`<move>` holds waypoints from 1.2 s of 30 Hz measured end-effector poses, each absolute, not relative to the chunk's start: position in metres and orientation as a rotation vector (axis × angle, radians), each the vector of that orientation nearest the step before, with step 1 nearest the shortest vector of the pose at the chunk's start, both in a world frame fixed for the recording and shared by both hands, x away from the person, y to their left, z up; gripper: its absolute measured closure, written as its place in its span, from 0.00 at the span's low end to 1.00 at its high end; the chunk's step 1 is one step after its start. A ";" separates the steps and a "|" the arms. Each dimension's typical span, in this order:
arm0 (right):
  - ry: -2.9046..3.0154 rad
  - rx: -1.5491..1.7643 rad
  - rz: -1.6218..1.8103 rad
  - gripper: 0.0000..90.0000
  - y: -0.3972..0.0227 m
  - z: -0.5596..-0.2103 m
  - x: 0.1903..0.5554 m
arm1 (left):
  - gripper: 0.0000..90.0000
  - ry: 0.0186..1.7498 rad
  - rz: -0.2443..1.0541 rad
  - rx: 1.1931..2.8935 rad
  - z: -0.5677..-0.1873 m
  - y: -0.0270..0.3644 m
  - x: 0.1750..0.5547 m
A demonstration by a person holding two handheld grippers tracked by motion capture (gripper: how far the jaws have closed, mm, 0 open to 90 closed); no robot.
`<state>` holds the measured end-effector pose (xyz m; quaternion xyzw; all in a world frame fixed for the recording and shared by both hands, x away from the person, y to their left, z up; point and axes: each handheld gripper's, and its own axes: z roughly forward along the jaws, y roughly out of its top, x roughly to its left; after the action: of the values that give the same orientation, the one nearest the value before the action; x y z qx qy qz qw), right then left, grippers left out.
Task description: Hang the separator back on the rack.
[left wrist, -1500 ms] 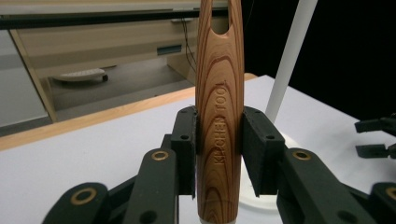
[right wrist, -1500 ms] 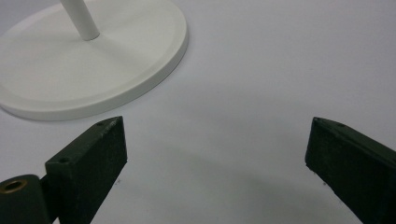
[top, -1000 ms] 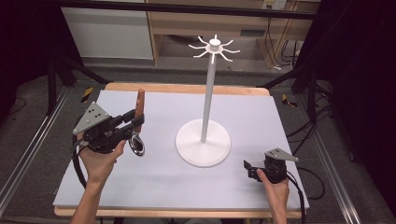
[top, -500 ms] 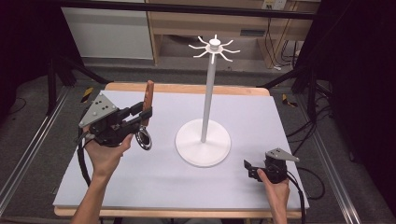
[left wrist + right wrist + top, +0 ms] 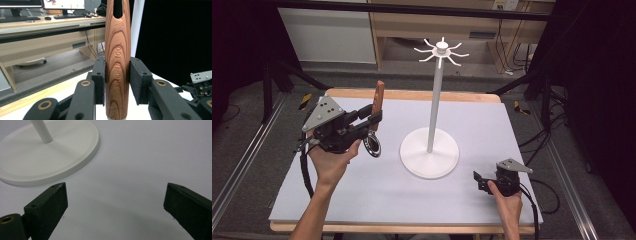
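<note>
A kitchen tool with a wooden handle (image 5: 378, 96) and a round metal head (image 5: 373, 145) hangs upright above the table's left side. My left gripper (image 5: 375, 118) is shut on the handle (image 5: 117, 62), whose sides the black pads (image 5: 100, 80) press. The handle reads "KITCHEN TOOL" and has a slot at its top. A white hanging stand (image 5: 430, 150) with radial hooks (image 5: 441, 50) rises from the middle of the table. My right gripper (image 5: 480, 179) rests at the front right, open with nothing between its fingers (image 5: 47, 205), the stand's base (image 5: 50, 152) just ahead.
The table top (image 5: 362, 200) is a pale sheet on a wooden board. Metal rails run along both sides on the floor. Behind the table stand a wooden desk and cables. In the left gripper view the right gripper (image 5: 200, 86) shows farther off.
My left gripper has risen and shifted right toward the stand, carrying the tool upright. The right gripper has stayed where it was.
</note>
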<state>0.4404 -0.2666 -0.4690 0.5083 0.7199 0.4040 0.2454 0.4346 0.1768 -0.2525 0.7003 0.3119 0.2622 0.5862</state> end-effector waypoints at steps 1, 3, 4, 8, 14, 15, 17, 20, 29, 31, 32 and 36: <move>1.966 1.390 1.103 0.06 -0.266 -0.469 0.440 | 0.75 0.725 0.612 1.633 -0.252 0.176 0.435; 1.967 1.388 1.106 0.06 -0.266 -0.469 0.440 | 0.75 0.723 0.611 1.634 -0.250 0.174 0.435; 1.965 1.387 1.105 0.06 -0.266 -0.469 0.440 | 0.75 0.719 0.614 1.636 -0.249 0.174 0.435; 1.961 1.389 1.106 0.06 -0.267 -0.469 0.440 | 0.75 0.718 0.612 1.631 -0.248 0.171 0.435; 1.964 1.387 1.108 0.06 -0.266 -0.469 0.441 | 0.75 0.708 0.606 1.625 -0.244 0.167 0.436; 1.964 1.385 1.111 0.06 -0.266 -0.469 0.441 | 0.75 0.707 0.605 1.624 -0.243 0.166 0.436; 1.963 1.385 1.113 0.06 -0.266 -0.469 0.441 | 0.75 0.702 0.599 1.624 -0.241 0.164 0.437; 1.966 1.389 1.113 0.06 -0.266 -0.469 0.441 | 0.75 0.693 0.595 1.623 -0.239 0.160 0.437; 1.960 1.395 1.120 0.06 -0.267 -0.469 0.441 | 0.75 0.671 0.593 1.617 -0.229 0.150 0.437; 1.960 1.394 1.121 0.06 -0.267 -0.469 0.441 | 0.75 0.670 0.584 1.610 -0.228 0.148 0.437; 1.961 1.394 1.119 0.06 -0.267 -0.469 0.441 | 0.75 0.667 0.584 1.613 -0.227 0.147 0.438; 1.961 1.389 1.115 0.06 -0.267 -0.469 0.441 | 0.75 0.664 0.583 1.611 -0.225 0.143 0.439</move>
<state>0.4410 -0.2669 -0.4692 0.5086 0.7178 0.4082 0.2439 0.4388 0.1431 -0.2248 0.6969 0.2872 0.2523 0.6068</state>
